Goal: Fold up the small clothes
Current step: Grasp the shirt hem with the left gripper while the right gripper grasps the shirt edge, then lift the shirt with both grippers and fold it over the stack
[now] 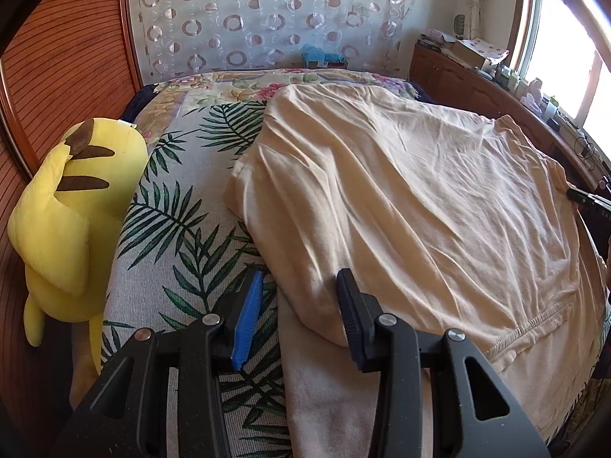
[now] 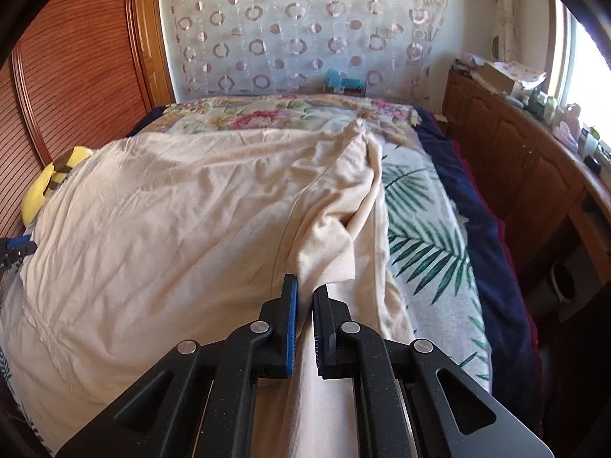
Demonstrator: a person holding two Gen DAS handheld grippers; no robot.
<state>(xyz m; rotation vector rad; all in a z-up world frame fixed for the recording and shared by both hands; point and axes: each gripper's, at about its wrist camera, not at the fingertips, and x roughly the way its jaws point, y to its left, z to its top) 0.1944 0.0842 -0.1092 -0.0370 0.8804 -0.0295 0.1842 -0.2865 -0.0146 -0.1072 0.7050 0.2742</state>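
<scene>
A cream garment [image 1: 401, 191] lies spread and wrinkled on the palm-leaf bed cover [image 1: 172, 236]. My left gripper [image 1: 301, 276] stands open over the garment's near left edge; cloth lies below the gap, and neither pad presses on it. In the right wrist view the same garment [image 2: 172, 229] fills the left half of the bed. My right gripper [image 2: 306, 283] is shut on a bunched fold of its sleeve [image 2: 332, 252], which lifts slightly from the cover. That gripper's black tip also shows at the far right of the left wrist view.
A yellow plush toy [image 1: 72, 210] leans at the bed's left side against a wooden slatted panel [image 1: 65, 68]. Wooden cabinets [image 2: 515, 175] with clutter on top run along the right under a bright window. A patterned curtain [image 2: 305, 30] hangs behind the bed.
</scene>
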